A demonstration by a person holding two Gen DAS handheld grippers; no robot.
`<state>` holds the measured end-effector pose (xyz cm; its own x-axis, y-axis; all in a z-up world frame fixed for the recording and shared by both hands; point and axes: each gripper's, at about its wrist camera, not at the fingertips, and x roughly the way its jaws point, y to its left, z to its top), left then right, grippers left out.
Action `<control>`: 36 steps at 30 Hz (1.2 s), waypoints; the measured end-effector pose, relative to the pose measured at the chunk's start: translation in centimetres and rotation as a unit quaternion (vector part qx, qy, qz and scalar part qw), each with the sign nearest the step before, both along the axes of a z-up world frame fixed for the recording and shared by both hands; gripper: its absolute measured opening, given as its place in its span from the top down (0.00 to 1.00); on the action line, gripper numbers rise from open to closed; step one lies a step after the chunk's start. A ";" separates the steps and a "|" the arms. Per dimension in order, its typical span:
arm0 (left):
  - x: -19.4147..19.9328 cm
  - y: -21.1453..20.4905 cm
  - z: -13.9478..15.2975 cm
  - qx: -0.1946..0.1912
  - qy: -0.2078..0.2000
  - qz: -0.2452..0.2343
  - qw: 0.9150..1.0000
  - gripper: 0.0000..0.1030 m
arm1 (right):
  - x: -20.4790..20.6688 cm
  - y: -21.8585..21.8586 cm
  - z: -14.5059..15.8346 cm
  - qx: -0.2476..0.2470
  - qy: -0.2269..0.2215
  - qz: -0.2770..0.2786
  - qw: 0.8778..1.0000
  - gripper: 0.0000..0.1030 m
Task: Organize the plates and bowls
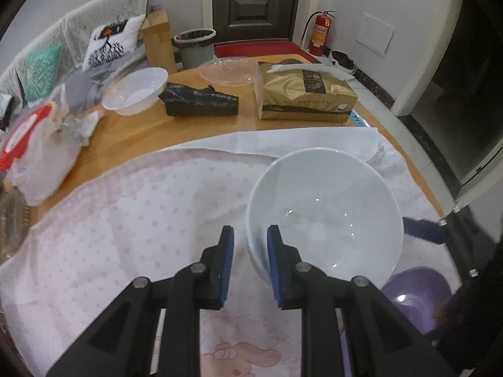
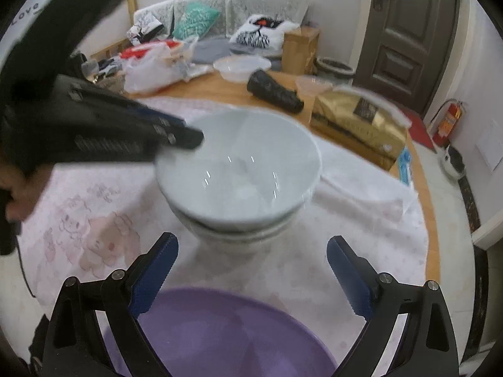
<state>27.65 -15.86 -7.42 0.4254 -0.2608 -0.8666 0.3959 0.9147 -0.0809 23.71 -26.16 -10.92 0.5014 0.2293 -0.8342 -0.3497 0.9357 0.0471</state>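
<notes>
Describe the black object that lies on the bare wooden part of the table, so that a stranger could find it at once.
Start from the round wooden table and look past the pink dotted cloth. The black crumpled bag lies there between a white bowl and a gold tissue box. It is the only dark, wrinkled, wedge-shaped thing among pale, smooth ones.

Looks like somebody's living room at home

Far side has a sofa (image 1: 63, 40) with cushions, a wooden dining table (image 1: 151, 128) under a dotted cloth (image 1: 141, 194), front door (image 1: 251, 0), trash bin (image 1: 195, 47).
</notes>
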 end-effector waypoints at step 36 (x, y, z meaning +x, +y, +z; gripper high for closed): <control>3.0 -0.4 -3.5 -0.071 0.028 -0.043 0.996 0.78 | 6.8 3.4 -5.4 0.041 0.069 -0.006 0.997 0.02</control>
<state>30.61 -16.26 -10.92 0.3482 -0.4165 -0.8398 0.4643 0.8549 -0.2315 30.54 -22.75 -16.30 0.3864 0.2947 -0.8740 -0.3243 0.9305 0.1703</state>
